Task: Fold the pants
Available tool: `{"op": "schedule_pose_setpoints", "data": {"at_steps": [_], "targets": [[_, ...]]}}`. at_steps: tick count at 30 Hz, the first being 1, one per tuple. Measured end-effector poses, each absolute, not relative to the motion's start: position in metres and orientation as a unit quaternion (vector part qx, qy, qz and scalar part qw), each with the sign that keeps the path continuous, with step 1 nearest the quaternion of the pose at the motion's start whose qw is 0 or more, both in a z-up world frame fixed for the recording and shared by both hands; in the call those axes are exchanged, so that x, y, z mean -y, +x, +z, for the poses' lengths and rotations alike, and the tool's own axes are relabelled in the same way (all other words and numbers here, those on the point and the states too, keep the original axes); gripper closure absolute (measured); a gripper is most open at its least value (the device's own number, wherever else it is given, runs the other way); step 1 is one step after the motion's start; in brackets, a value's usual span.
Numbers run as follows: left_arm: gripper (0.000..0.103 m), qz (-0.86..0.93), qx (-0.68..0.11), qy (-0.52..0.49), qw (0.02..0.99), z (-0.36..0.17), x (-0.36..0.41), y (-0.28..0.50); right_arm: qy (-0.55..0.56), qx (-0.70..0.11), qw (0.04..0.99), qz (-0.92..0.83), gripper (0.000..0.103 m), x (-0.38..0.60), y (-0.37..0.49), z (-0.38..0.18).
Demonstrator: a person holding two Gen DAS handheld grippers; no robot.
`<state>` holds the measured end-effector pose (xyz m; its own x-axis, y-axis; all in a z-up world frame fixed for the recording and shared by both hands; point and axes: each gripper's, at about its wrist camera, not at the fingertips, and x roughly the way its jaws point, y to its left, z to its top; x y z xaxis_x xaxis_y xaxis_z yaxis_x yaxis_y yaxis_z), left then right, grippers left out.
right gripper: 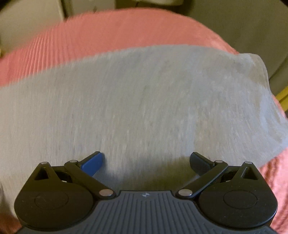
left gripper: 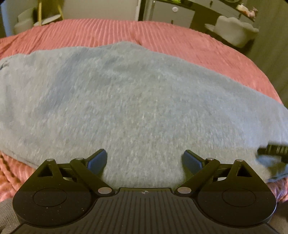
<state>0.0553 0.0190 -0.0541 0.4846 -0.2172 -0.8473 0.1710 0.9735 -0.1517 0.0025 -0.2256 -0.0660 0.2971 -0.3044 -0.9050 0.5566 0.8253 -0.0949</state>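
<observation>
**Both grippers poised over the pants**

While the grey pants point(left gripper: 136, 100) lie crosswise ahead on the pink bedspread point(left gripper: 100, 30), long axis running left to right, the left gripper point(left gripper: 144, 162) hovers with jaws apart, the right gripper point(right gripper: 146, 162) likewise, equally near. Fabric looks soft, fuzzy, flat.

I am in a bedroom at home. Under my claws lies a bed with a ribbed pink bedspread point(left gripper: 180, 37). Past its far edge I see a pale cushioned chair point(left gripper: 234, 30), a white cabinet with a round knob point(left gripper: 174, 10) and a yellow-legged stand point(left gripper: 50, 12) against plain walls.
</observation>
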Motion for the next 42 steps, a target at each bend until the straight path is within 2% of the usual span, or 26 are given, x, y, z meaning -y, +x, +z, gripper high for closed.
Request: {"op": "schedule_pose_setpoints", "data": {"at_steps": [3,8,11,15,19,24,30,34,37,42], "targets": [[0.007,-0.116,-0.503,-0.032,0.856,-0.054,-0.021,0.053,0.067,-0.555,0.783,-0.272,0.0,0.204,0.005,-0.062],[0.007,-0.119,-0.503,-0.026,0.856,-0.05,-0.023,0.048,0.083,-0.573,0.777,-0.247,0.0,0.198,-0.002,-0.051],[0.007,-0.117,-0.506,-0.039,0.854,-0.051,-0.028,0.049,0.14,-0.56,0.789,-0.209,0.0,0.221,-0.017,-0.041],[0.007,-0.115,-0.51,-0.041,0.851,-0.051,-0.027,0.051,0.215,-0.567,0.76,-0.236,0.0,0.269,-0.035,-0.046],[0.007,-0.112,-0.511,-0.026,0.852,-0.052,-0.023,0.051,0.336,-0.518,0.75,-0.238,0.0,0.33,-0.064,-0.05],[0.007,-0.107,-0.51,-0.007,0.853,-0.054,-0.017,0.05,0.285,-0.514,0.74,-0.328,0.0,0.355,-0.089,-0.049],[0.007,-0.11,-0.507,0.025,0.854,-0.058,-0.007,0.048,0.251,-0.406,0.845,-0.243,0.0,0.331,-0.105,-0.019],[0.006,-0.106,-0.507,0.036,0.855,-0.06,-0.004,0.048,0.3,-0.39,0.86,-0.137,0.0,0.345,-0.095,-0.023],[0.005,-0.103,-0.508,0.032,0.855,-0.061,-0.004,0.049,0.33,-0.444,0.819,-0.152,0.0,0.36,-0.086,-0.047],[0.003,-0.1,-0.51,0.031,0.854,-0.064,-0.002,0.05,0.38,-0.387,0.827,-0.149,0.0,0.383,-0.113,-0.056]]}}
